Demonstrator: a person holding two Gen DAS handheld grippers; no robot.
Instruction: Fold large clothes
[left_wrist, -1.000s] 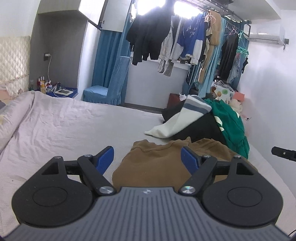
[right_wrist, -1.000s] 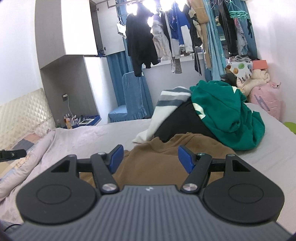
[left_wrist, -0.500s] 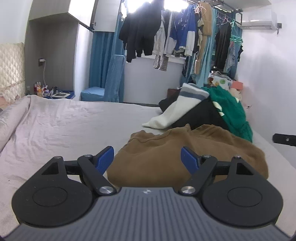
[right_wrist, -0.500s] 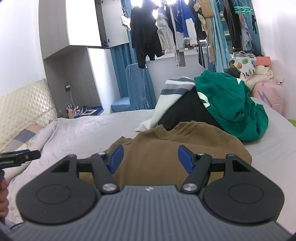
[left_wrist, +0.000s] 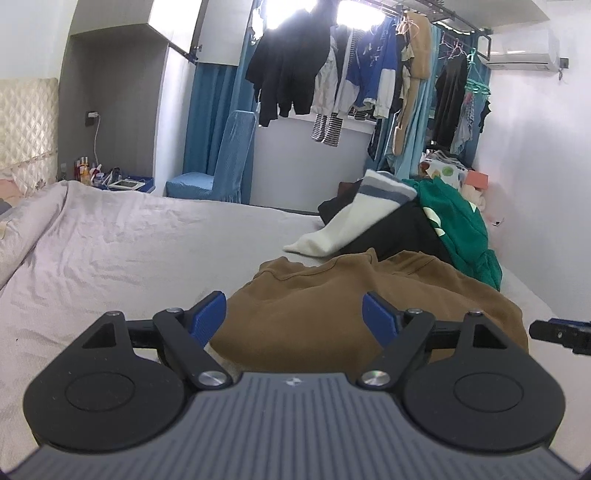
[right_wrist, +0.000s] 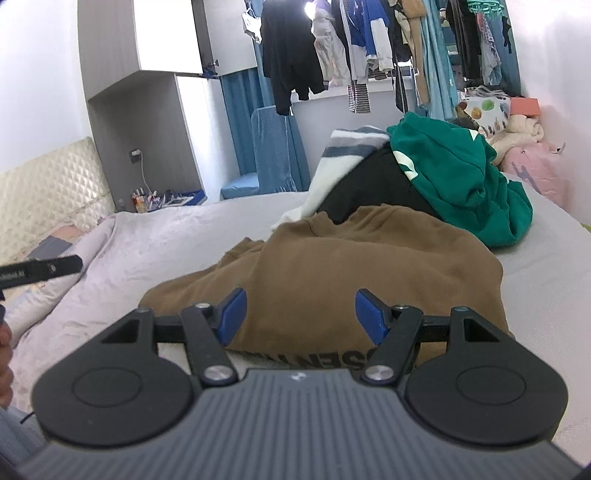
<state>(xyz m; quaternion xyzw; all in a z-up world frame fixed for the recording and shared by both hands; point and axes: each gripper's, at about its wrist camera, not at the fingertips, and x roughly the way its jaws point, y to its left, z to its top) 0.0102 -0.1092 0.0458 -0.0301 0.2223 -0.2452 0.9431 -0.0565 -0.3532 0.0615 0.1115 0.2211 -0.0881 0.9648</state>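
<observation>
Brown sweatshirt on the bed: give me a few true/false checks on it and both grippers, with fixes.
1. The brown sweatshirt lies crumpled on the bed. True.
2. The left gripper is shut on it. False: open, holding nothing.
3. The right gripper is open. True.
4. The green hoodie lies under the brown sweatshirt. False: it sits on the pile behind it.
5. Black lettering shows on the brown fabric in the right wrist view. True.

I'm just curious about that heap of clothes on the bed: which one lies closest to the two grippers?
The brown sweatshirt, spread right in front of both open grippers. The green hoodie, the black garment and the white striped one are piled farther back.
</observation>
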